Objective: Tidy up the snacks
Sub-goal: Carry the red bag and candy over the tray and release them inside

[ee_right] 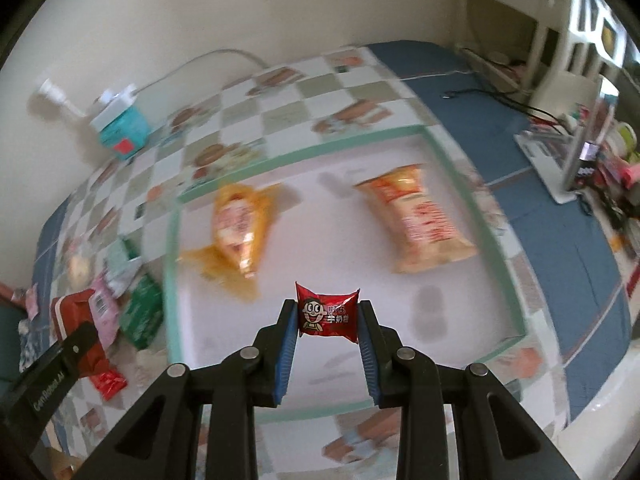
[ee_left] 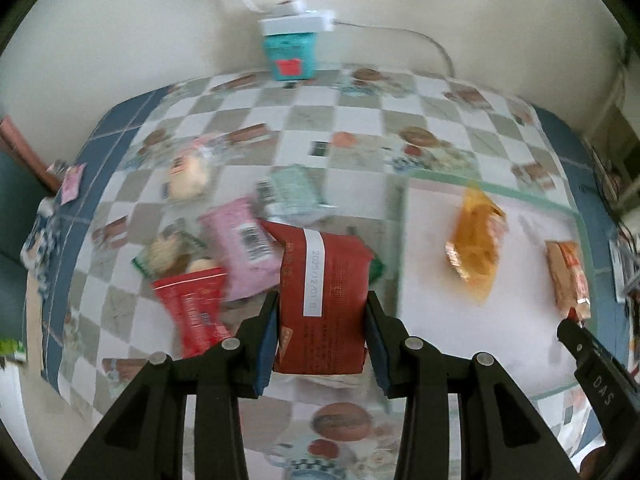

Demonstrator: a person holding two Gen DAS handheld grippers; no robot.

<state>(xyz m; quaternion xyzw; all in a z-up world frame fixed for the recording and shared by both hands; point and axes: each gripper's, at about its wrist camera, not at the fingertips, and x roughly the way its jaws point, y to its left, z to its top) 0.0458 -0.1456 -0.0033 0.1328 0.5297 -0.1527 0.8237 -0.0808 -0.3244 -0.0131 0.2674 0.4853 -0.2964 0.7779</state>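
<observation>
— So why are both grippers loaded at once?

— Probably to save a trip. The left gripper (ee_left: 322, 320) has its jaws clamped on the dark red packet (ee_left: 324, 300), held by its long sides above the loose pile of snacks (ee_left: 224, 248) on the counter (ee_left: 360, 128). The right gripper (ee_right: 328, 320) pinches a small red candy (ee_right: 326, 314) over the green-rimmed white tray (ee_right: 320, 240).

— And the tray?

— Two packets lie there apart (an orange pouch (ee_right: 238, 228) and a striped wrapper (ee_right: 420, 220)), so I'd judge it the sorting spot.

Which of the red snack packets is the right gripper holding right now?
The small red candy packet with the cartoon face, pinched in the right gripper; the larger dark red pack sits in the left gripper.
</observation>
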